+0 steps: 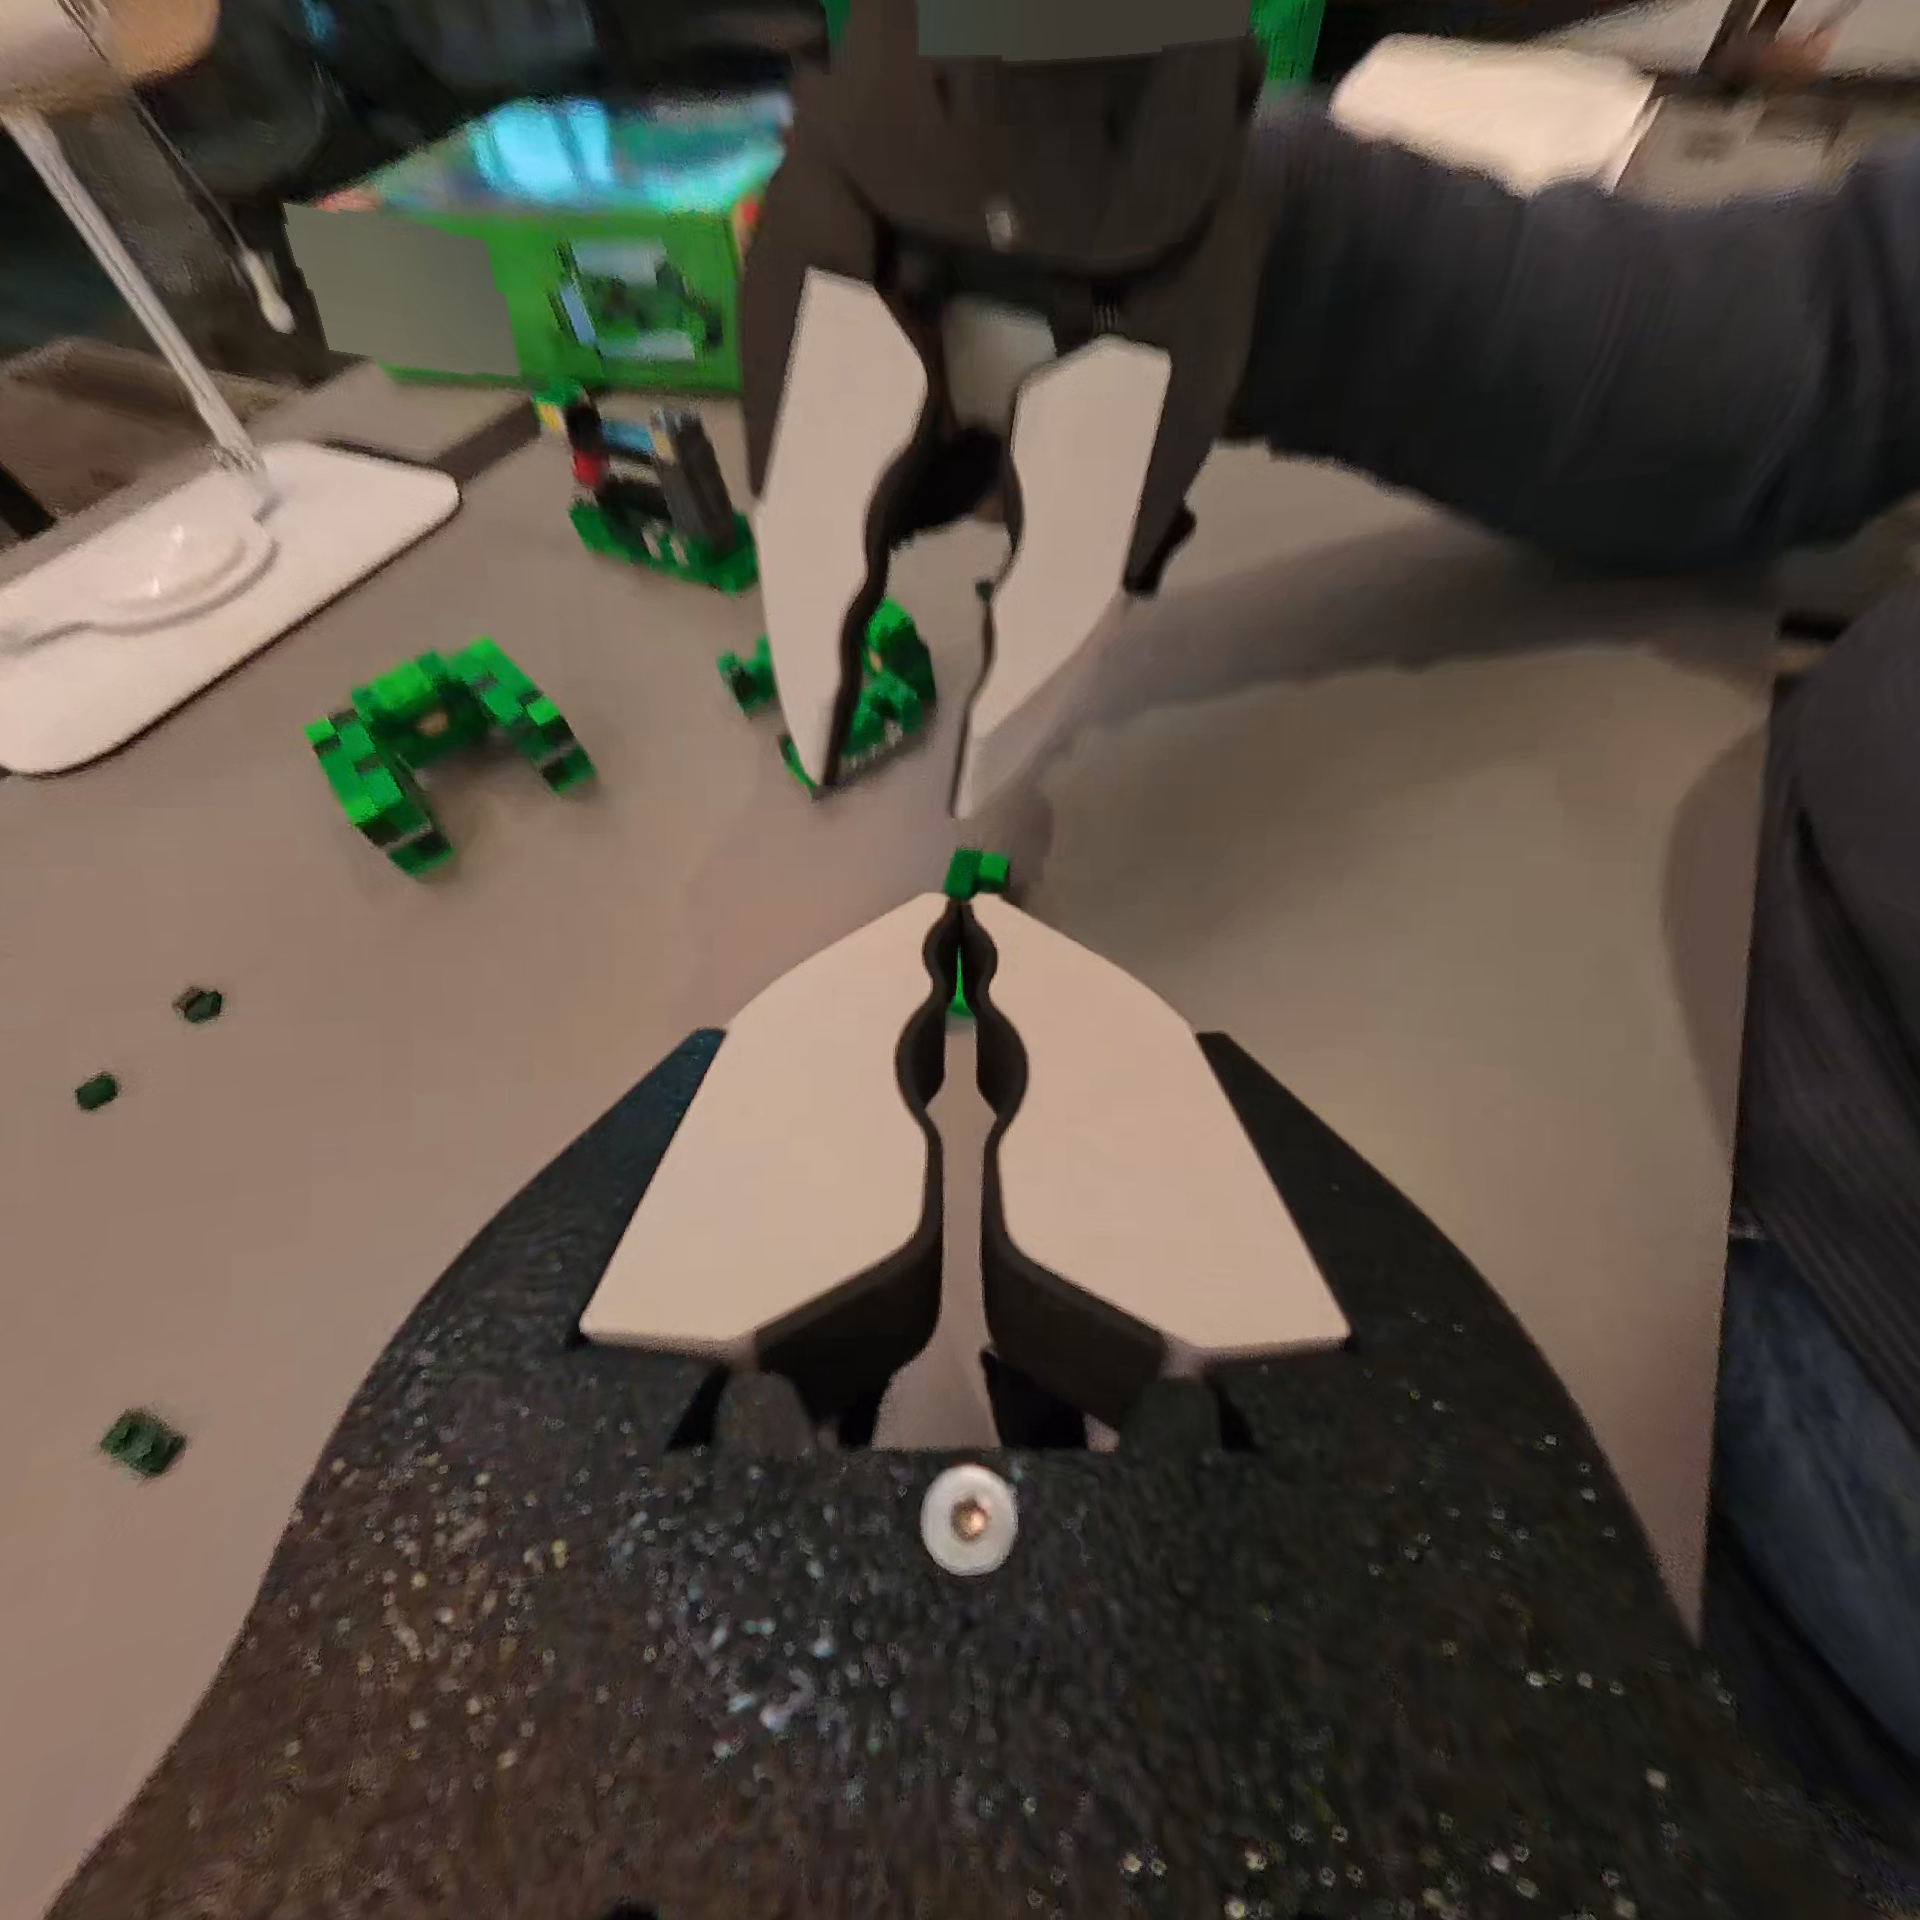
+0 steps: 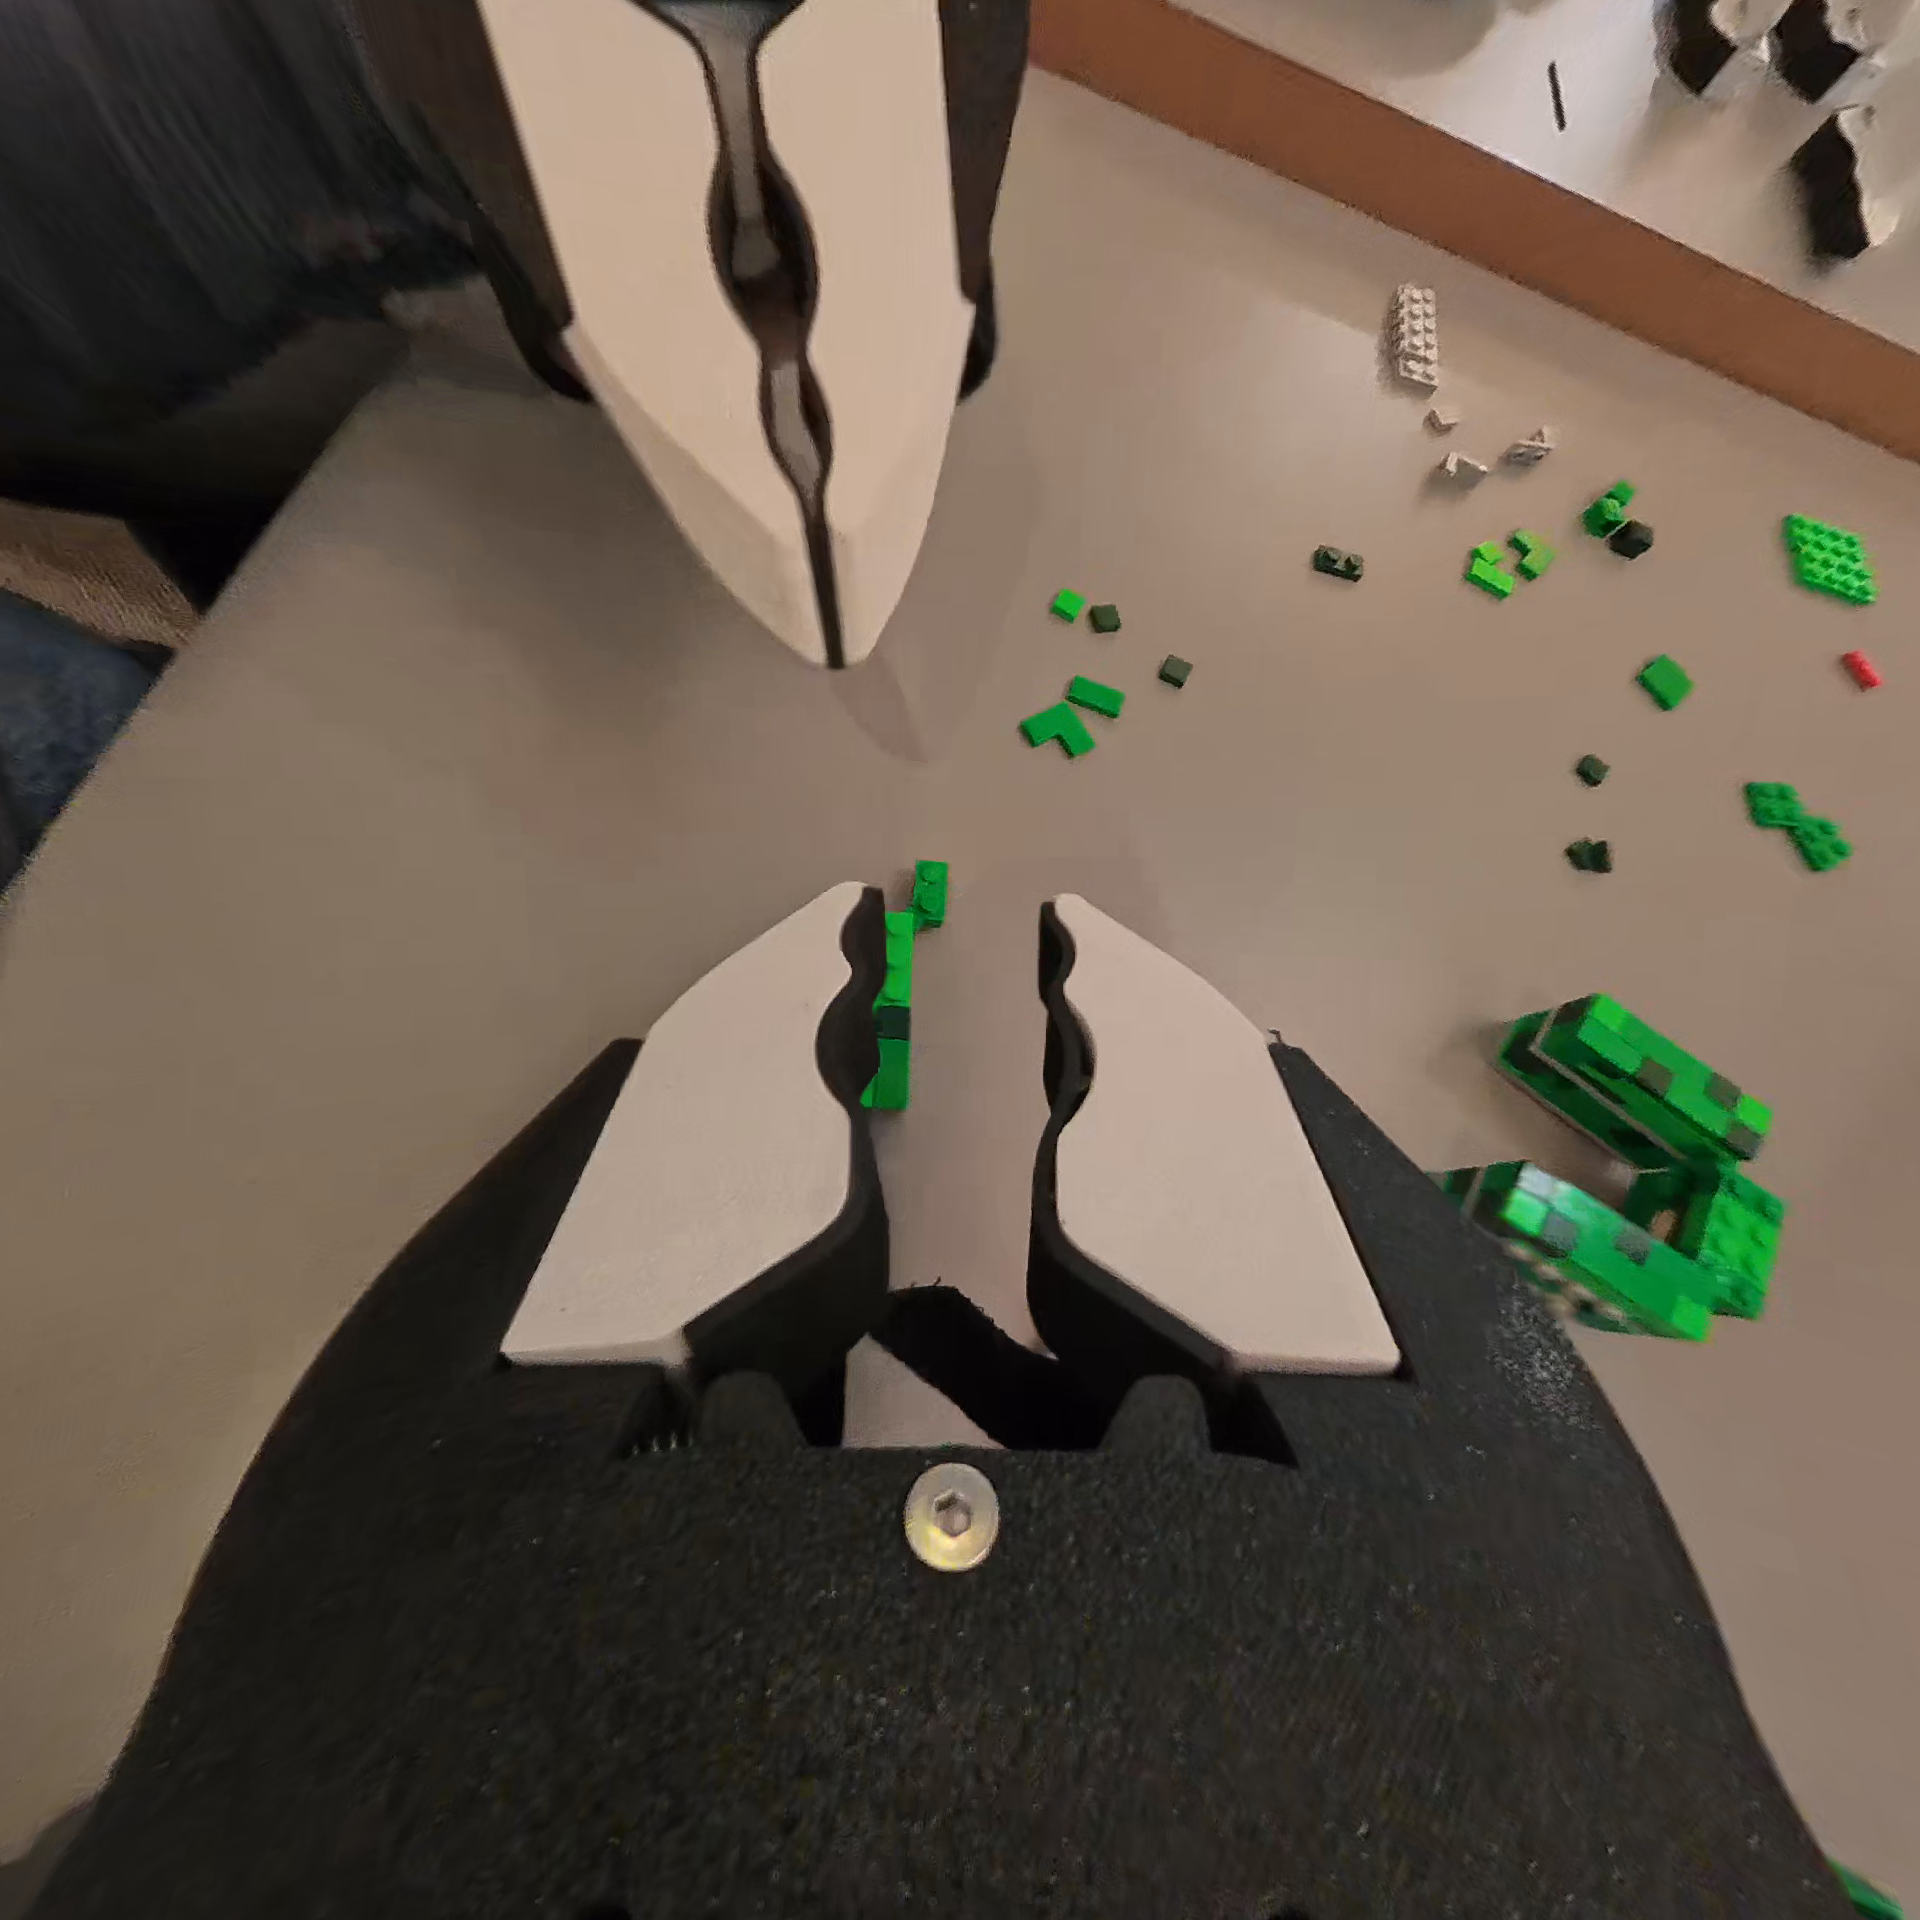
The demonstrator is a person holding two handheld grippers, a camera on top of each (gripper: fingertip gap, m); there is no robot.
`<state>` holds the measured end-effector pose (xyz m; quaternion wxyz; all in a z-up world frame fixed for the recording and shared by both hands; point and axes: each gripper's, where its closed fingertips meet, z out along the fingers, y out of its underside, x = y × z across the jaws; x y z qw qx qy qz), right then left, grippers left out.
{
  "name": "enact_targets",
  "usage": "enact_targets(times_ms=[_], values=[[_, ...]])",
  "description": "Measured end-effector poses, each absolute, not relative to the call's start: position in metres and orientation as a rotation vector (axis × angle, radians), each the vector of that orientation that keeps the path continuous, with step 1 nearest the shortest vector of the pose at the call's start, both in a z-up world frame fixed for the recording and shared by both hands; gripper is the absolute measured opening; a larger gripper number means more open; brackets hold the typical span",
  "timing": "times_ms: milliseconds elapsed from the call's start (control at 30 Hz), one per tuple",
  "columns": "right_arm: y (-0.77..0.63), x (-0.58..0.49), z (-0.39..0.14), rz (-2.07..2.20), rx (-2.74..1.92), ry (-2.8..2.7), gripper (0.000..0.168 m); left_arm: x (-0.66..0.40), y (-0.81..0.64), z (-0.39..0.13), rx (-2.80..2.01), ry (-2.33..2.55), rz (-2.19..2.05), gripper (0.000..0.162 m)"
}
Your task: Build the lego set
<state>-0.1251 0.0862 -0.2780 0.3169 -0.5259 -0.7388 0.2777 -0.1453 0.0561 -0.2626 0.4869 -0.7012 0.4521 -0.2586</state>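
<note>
A thin green lego strip (image 2: 896,997) lies in the gap of my right gripper (image 2: 956,899), close against its left finger; I cannot tell whether they touch. The right gripper is open and holds nothing. In the left wrist view the strip (image 1: 977,871) shows just past the tips of my left gripper (image 1: 956,909), which is shut. The right gripper (image 1: 891,790) points toward it from the far side. In the right wrist view the left gripper (image 2: 831,655) is shut with nothing showing at its tip, a short way from the strip.
Green builds stand on the grey table: an arch-shaped one (image 1: 447,727), one behind the right gripper (image 1: 883,675), a taller one (image 1: 655,488). Beyond them are a green box (image 1: 582,270) and a white lamp base (image 1: 187,582). Loose pieces (image 2: 1070,717), a green plate (image 2: 1834,556) and a white brick (image 2: 1415,332) lie to the right. About 5 centimetres separates my left fingertips from my right. Left tips and right tips are each some 40 centimetres from the green plate (image 2: 1834,556).
</note>
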Motion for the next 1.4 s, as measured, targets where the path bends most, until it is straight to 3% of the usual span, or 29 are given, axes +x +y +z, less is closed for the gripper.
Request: enact_targets(times_ms=[33, 233, 367, 400, 433, 467, 633, 933, 1133, 1400], values=[[0.085, -0.124, -0.280, 0.766, -1.401, -1.924, 0.031, -0.145, 0.060, -0.259, -1.676, 1.079, -0.657, 0.000], [0.080, -0.117, -0.308, 0.743, -1.453, -1.881, 0.042, -0.142, 0.065, -0.263, -1.555, 1.092, -0.671, 0.000], [0.079, -0.116, -0.320, 0.689, -1.457, -1.901, 0.038, -0.142, 0.062, -0.252, -1.470, 1.058, -0.686, 0.000], [0.078, -0.115, -0.322, 0.690, -1.463, -1.915, 0.037, -0.143, 0.064, -0.251, -1.470, 1.033, -0.687, 0.039], [0.077, -0.114, -0.325, 0.693, -1.478, -1.930, 0.037, -0.146, 0.070, -0.251, -1.496, 0.984, -0.684, 0.066], [0.076, -0.114, -0.327, 0.698, -1.493, -1.940, 0.038, -0.148, 0.072, -0.255, -1.530, 0.971, -0.700, 0.077], [0.080, -0.111, -0.335, 0.674, -1.502, -1.943, 0.034, -0.146, 0.068, -0.248, -1.470, 0.984, -0.696, 0.069], [0.083, -0.110, -0.339, 0.640, -1.497, -1.951, 0.018, -0.146, 0.078, -0.262, -1.567, 0.956, -0.692, 0.103], [0.098, -0.117, -0.301, 0.624, -1.365, -1.768, 0.017, -0.158, 0.094, -0.259, -1.587, 0.852, -0.555, 0.136], [0.095, -0.119, -0.259, 0.737, -1.250, -1.649, 0.017, -0.159, 0.084, -0.229, -1.456, 0.759, -0.749, 0.139]])
